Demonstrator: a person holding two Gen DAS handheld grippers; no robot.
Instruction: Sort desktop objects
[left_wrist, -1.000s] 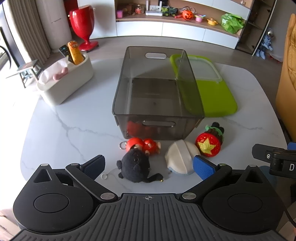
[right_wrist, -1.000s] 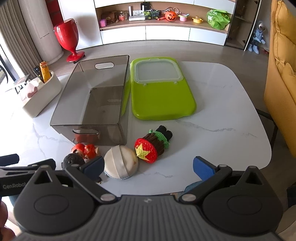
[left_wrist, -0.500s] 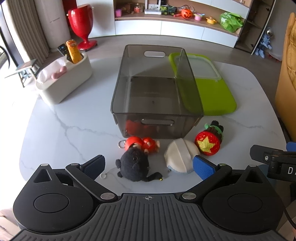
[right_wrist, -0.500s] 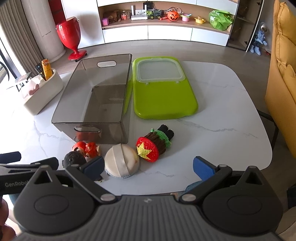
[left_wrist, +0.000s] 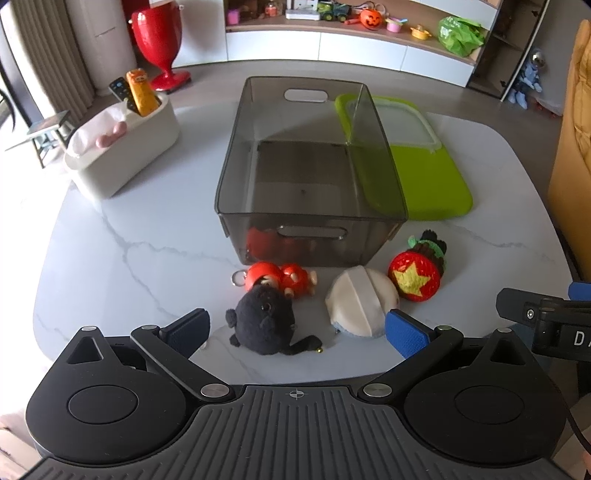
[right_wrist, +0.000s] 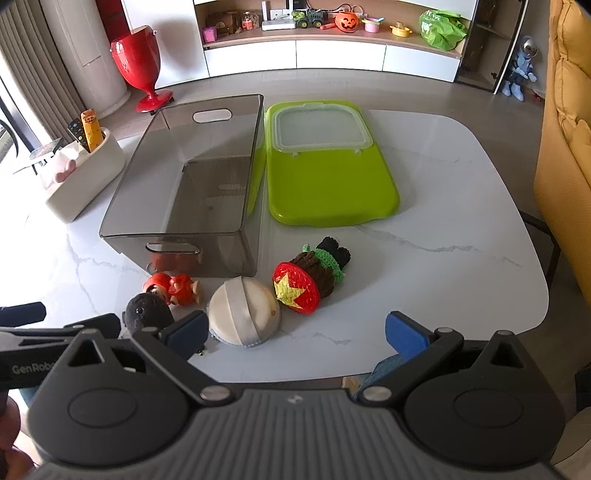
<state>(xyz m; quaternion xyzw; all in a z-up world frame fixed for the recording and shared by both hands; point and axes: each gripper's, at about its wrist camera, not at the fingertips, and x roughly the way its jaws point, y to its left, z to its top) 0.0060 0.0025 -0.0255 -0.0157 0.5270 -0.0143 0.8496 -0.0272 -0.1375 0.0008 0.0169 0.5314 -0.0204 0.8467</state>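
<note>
A smoky clear bin stands mid-table, with its green lid flat beside it on the right. In front of the bin lie a black plush, a red figure keychain, a white round pouch and a red star crochet toy. My left gripper is open, low over the near edge, its jaws either side of the black plush and pouch. My right gripper is open and empty near the table's front edge.
A white caddy with remotes and a pink item stands at the table's left. The marble table ends close in front of both grippers. A yellow sofa is to the right.
Both grippers have shifted only slightly; the scene sits a little lower and nearer in the left wrist view. The toys and bin have not moved.
</note>
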